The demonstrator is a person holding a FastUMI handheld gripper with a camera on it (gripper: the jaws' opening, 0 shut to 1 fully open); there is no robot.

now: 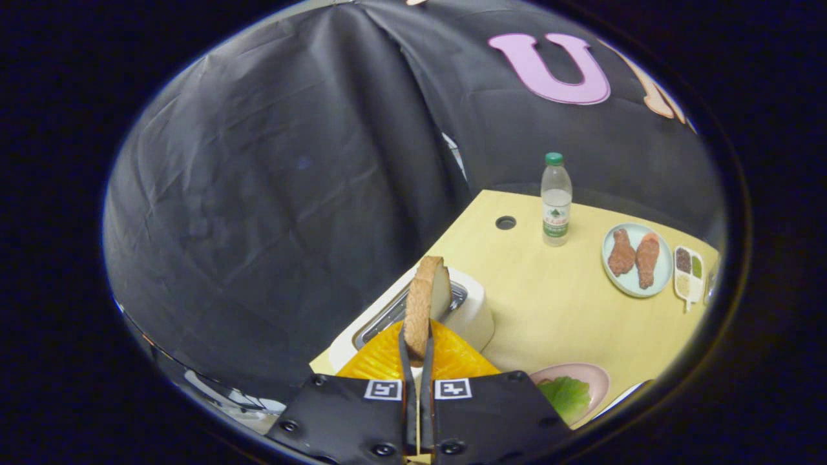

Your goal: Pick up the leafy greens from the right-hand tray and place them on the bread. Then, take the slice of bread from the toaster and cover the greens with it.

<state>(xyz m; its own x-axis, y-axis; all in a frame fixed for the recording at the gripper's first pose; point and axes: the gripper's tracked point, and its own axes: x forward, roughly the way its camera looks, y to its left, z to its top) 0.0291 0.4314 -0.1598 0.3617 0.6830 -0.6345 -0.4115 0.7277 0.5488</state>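
Pinching a bread slice (423, 303) edge-on between both fingers, the hand-held gripper (417, 352) is nearly closed and holds it upright just above the toaster (475, 316) slot. Right of the fingers, greens (567, 395) lie on a pink plate (597, 378) on the table (549, 303). Farther off stand a bottle (555, 200), a plate (636, 284) with two pieces of meat, and a small divided dish (688, 271).
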